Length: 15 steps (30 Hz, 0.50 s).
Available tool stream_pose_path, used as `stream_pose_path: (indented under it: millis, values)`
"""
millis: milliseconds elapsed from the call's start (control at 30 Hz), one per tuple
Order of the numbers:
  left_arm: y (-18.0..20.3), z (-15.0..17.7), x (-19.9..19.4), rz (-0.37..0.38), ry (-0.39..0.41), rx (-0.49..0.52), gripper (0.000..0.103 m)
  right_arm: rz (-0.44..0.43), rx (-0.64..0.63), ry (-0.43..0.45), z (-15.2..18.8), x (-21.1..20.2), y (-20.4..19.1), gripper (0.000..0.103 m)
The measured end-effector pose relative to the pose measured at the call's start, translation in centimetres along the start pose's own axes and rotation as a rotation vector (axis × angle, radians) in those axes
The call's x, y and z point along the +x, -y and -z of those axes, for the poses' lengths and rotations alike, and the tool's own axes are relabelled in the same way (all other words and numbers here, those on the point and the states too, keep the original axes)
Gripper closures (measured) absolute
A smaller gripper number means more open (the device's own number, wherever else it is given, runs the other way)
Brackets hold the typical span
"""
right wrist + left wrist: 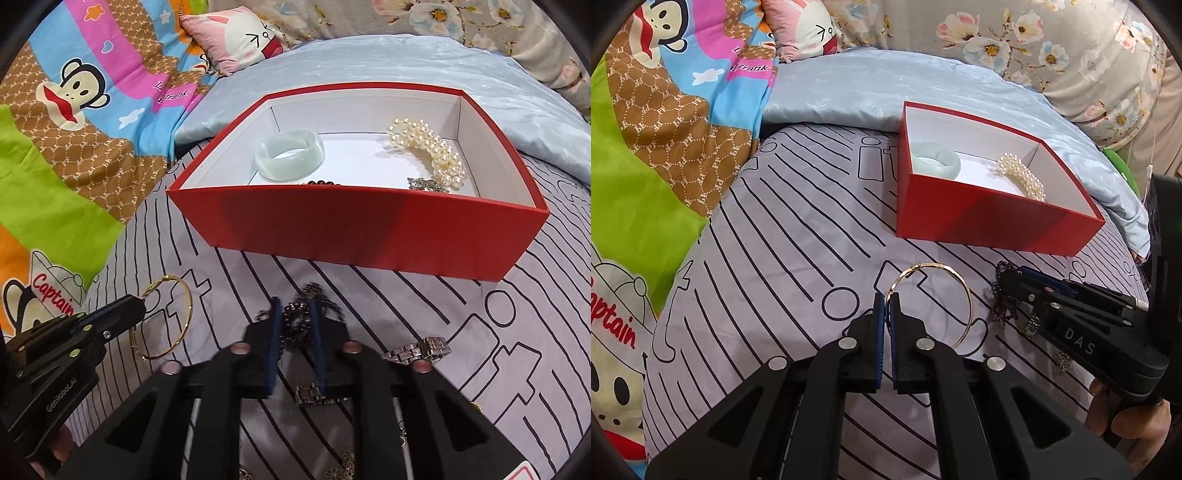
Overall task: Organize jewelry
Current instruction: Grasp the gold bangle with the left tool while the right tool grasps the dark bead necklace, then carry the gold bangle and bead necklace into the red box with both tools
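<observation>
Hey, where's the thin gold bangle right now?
The gold bangle is on the striped bedsheet in front of the red box, pinched at its rim by the left tongs, with the dark beaded chain just to its right.

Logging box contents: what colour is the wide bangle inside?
Pale milky green bangle, clearest in the right wrist view.

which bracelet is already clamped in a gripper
The thin gold bangle, pinched at its rim by the left gripper. The jade bangle and pearl bracelet lie inside the red box.
</observation>
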<state>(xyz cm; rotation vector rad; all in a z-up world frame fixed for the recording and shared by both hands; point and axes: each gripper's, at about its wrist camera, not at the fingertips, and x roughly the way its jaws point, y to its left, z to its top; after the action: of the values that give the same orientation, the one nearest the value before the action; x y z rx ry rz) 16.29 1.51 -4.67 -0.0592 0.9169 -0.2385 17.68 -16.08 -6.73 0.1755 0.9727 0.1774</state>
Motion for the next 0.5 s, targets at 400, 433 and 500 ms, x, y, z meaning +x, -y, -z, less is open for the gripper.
stream_pose_path:
  millis: [400, 433, 500]
  values:
    - [0.5, -0.1, -0.4, 0.019, 0.008, 0.003, 0.101, -0.008, 0.008, 0.063, 0.4, -3.5, 0.1, 0.098]
    - [0.7, -0.2, -0.6, 0.023, 0.010, 0.004, 0.101, -0.008, 0.008, 0.072, 0.4, -4.0, 0.2, 0.098]
    - [1.1, -0.2, -0.9, 0.028, 0.015, 0.011, 0.101, -0.004, 0.008, 0.092, 0.3, -5.3, 0.4, 0.098]
